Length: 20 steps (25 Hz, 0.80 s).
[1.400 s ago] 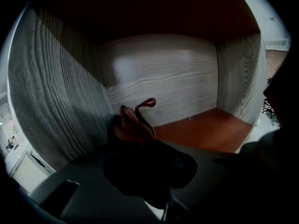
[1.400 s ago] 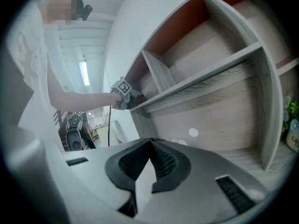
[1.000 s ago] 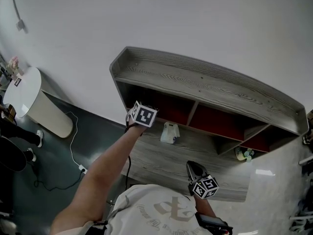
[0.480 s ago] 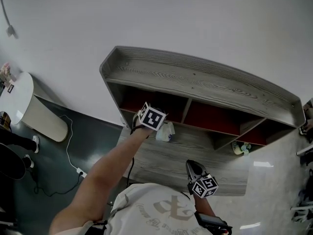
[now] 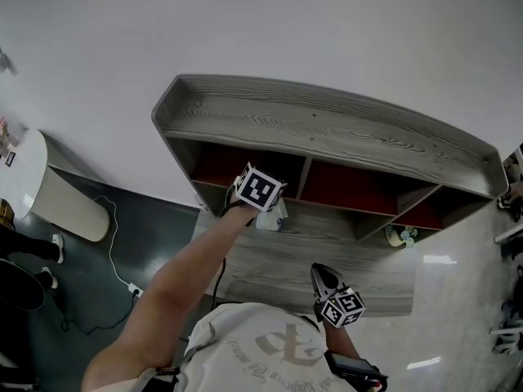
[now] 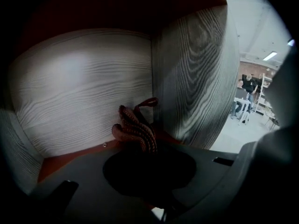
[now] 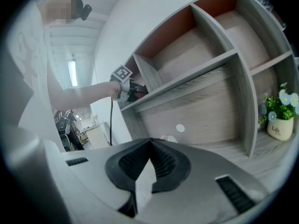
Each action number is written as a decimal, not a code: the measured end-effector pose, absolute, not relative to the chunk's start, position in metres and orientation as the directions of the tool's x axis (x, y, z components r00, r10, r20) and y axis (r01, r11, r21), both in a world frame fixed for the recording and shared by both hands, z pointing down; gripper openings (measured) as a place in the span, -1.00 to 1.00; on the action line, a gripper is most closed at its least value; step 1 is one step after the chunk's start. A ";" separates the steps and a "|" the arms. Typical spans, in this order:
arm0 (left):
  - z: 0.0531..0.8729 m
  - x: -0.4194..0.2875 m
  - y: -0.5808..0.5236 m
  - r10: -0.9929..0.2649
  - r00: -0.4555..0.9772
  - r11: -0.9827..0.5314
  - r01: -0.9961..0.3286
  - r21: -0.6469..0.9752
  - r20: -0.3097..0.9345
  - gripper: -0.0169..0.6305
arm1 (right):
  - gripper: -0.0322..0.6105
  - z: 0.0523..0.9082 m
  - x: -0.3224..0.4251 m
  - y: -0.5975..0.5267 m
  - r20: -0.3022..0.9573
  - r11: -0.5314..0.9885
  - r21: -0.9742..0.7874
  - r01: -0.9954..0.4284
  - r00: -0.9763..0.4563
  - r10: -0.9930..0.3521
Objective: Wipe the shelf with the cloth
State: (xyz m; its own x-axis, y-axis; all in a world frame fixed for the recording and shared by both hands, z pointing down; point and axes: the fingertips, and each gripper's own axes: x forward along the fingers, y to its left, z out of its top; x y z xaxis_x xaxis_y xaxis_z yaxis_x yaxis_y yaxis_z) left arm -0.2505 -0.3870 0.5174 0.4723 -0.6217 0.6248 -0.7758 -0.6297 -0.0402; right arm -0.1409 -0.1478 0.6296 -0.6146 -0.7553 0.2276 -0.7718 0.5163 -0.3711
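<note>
The grey wood-grain shelf unit (image 5: 327,129) stands against the white wall, its cubbies backed in red. My left gripper (image 5: 260,189) reaches into the leftmost cubby, shut on a reddish-brown striped cloth (image 6: 135,127). The cloth bunches against the cubby's back corner, beside the upright divider (image 6: 196,73). The right gripper view shows that gripper (image 7: 125,85) at the cubby's mouth, a dark red bit of cloth (image 7: 139,93) beside it. My right gripper (image 5: 323,278) hangs low over the lower surface's front edge. Its jaws (image 7: 150,141) are shut with nothing between them.
A small white object (image 5: 274,217) stands on the lower wooden surface (image 5: 270,272) just below the left gripper. A little potted plant (image 5: 399,236) (image 7: 280,118) sits in a lower right nook. A white cylindrical bin (image 5: 49,190) and a floor cable (image 5: 122,251) are at left.
My left gripper has moved right and further into the leftmost cubby with the cloth. The right gripper has stayed where it was.
</note>
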 end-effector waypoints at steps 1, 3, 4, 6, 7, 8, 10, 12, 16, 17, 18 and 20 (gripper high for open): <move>0.517 -0.247 -0.386 -0.612 0.480 -0.639 -0.768 -0.036 0.629 -0.76 | -0.89 0.630 -0.140 -0.147 0.229 0.512 -0.371 -0.774 -0.611 -0.758; 0.518 -0.239 -0.386 -0.596 0.500 -0.662 -0.749 -0.032 0.628 -0.75 | -0.89 0.631 -0.139 -0.146 0.232 0.503 -0.372 -0.780 -0.603 -0.763; 0.518 -0.235 -0.385 -0.587 0.514 -0.676 -0.737 -0.028 0.625 -0.75 | -0.89 0.631 -0.139 -0.145 0.233 0.499 -0.372 -0.783 -0.599 -0.766; 0.517 -0.229 -0.381 -0.561 0.531 -0.697 -0.717 -0.015 0.635 -0.75 | -0.89 0.630 -0.139 -0.145 0.233 0.492 -0.370 -0.788 -0.592 -0.772; 0.515 -0.227 -0.379 -0.547 0.535 -0.705 -0.709 -0.008 0.644 -0.75 | -0.89 0.630 -0.139 -0.146 0.232 0.490 -0.367 -0.791 -0.588 -0.775; 0.514 -0.226 -0.376 -0.533 0.541 -0.713 -0.701 -0.001 0.651 -0.75 | -0.89 0.629 -0.139 -0.146 0.231 0.487 -0.365 -0.793 -0.584 -0.778; 0.513 -0.224 -0.371 -0.509 0.557 -0.730 -0.683 0.014 0.656 -0.75 | -0.89 0.629 -0.140 -0.145 0.231 0.480 -0.362 -0.799 -0.576 -0.784; 0.514 -0.223 -0.365 -0.487 0.574 -0.744 -0.668 0.033 0.658 -0.75 | -0.89 0.629 -0.142 -0.143 0.233 0.472 -0.361 -0.804 -0.568 -0.789; 0.514 -0.223 -0.348 -0.453 0.605 -0.770 -0.635 0.055 0.655 -0.75 | -0.89 0.628 -0.148 -0.140 0.237 0.456 -0.357 -0.815 -0.552 -0.800; 0.513 -0.223 -0.343 -0.449 0.615 -0.778 -0.626 0.055 0.648 -0.75 | -0.89 0.628 -0.150 -0.140 0.238 0.454 -0.355 -0.817 -0.548 -0.802; 0.513 -0.222 -0.337 -0.446 0.627 -0.786 -0.616 0.056 0.639 -0.75 | -0.89 0.628 -0.152 -0.139 0.239 0.451 -0.354 -0.819 -0.545 -0.803; 0.513 -0.222 -0.324 -0.442 0.658 -0.800 -0.597 0.064 0.610 -0.75 | -0.89 0.628 -0.157 -0.138 0.241 0.444 -0.352 -0.824 -0.538 -0.807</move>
State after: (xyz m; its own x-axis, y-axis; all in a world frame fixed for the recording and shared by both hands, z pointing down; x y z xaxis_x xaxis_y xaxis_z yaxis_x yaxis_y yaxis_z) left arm -0.2217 -0.3245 0.5127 0.6579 -0.4415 0.6101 -0.5966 -0.8000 0.0643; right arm -0.1568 -0.1379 0.6282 -0.5384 -0.8074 0.2413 -0.8238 0.4441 -0.3523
